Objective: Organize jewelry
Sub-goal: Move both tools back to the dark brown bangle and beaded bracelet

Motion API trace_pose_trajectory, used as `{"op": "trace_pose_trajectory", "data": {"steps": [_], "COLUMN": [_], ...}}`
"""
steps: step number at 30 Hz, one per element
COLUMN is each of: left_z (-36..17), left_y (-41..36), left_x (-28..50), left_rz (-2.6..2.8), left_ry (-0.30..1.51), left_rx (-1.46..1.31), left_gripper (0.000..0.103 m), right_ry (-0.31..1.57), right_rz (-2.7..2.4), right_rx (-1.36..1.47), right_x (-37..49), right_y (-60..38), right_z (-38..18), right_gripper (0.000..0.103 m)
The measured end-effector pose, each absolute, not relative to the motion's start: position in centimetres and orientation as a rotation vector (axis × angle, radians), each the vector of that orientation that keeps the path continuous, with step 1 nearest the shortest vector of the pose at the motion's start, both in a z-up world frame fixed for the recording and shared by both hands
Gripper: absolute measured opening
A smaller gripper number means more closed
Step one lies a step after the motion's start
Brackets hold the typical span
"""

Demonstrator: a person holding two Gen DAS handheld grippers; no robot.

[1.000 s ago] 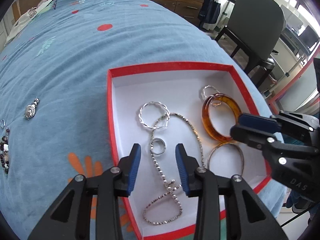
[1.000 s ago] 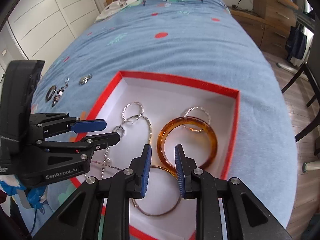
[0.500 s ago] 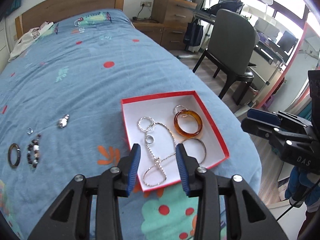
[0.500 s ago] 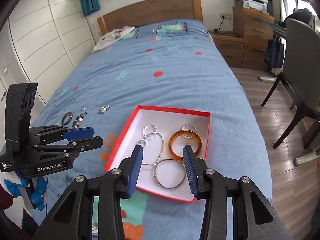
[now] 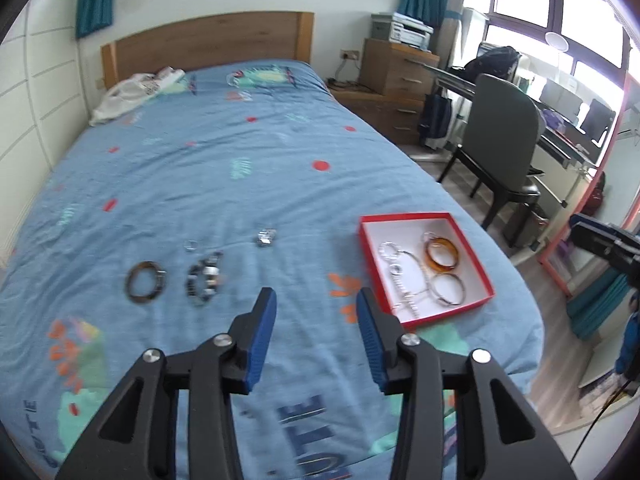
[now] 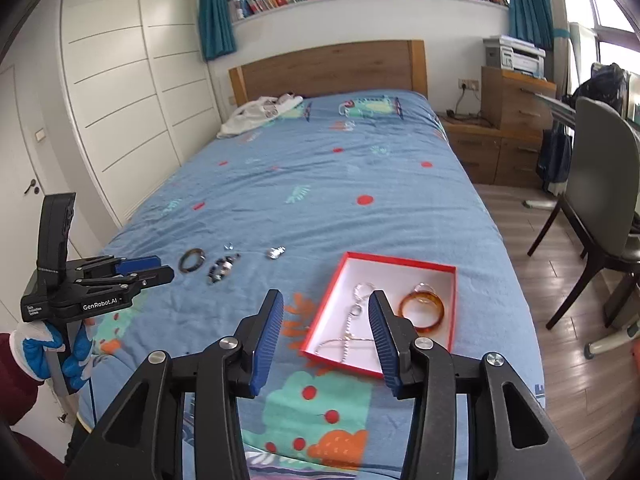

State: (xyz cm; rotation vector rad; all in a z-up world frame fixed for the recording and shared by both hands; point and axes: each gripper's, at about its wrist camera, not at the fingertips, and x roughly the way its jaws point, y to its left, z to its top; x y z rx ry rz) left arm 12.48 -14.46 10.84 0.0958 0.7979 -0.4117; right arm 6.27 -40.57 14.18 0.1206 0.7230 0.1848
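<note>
A red-rimmed white box [image 5: 468, 236] [image 6: 454, 280] lies on the blue bedspread and holds an amber bangle [image 5: 441, 255] [image 6: 422, 311], a thin metal bangle [image 5: 447, 289], a silver chain [image 5: 404, 284] [image 6: 348, 328] and rings. On the bedspread to its left lie a dark bangle [image 5: 145, 282] [image 6: 192, 260], a beaded bracelet [image 5: 204, 278] [image 6: 222, 269], a small ring [image 5: 191, 245] and a silver charm [image 5: 266, 237] [image 6: 276, 253]. My left gripper [image 5: 316, 334] [image 6: 138, 270] is open and empty, well back from the jewelry. My right gripper [image 6: 326, 338] is open and empty, above the bed's foot.
A grey chair [image 5: 502, 152] [image 6: 600, 200] stands right of the bed by a desk. A wooden dresser [image 6: 516, 128] with a printer stands by the headboard. White clothing [image 5: 132, 92] lies near the pillow end. White wardrobe doors [image 6: 120, 112] line the left wall.
Both grippers have pulled far back and up from the box, and both have opened wider. The whole bed and the loose jewelry on the left have come into view.
</note>
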Motion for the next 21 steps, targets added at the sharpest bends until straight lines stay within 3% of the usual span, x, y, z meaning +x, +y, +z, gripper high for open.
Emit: {"op": "trace_pose_trajectory", "data": {"steps": [21], "left_z": [10.9], "left_y": [11.3], "left_x": [9.2], "left_rz": [-0.038], "left_ry": [0.717], "left_rx": [-0.026], "left_gripper": [0.041], "right_ry": [0.662], "right_rz": [0.236], "right_rx": [0.138], "right_x": [5.3], "right_y": [-33.0], "right_z": [16.3], "right_gripper": [0.050]}}
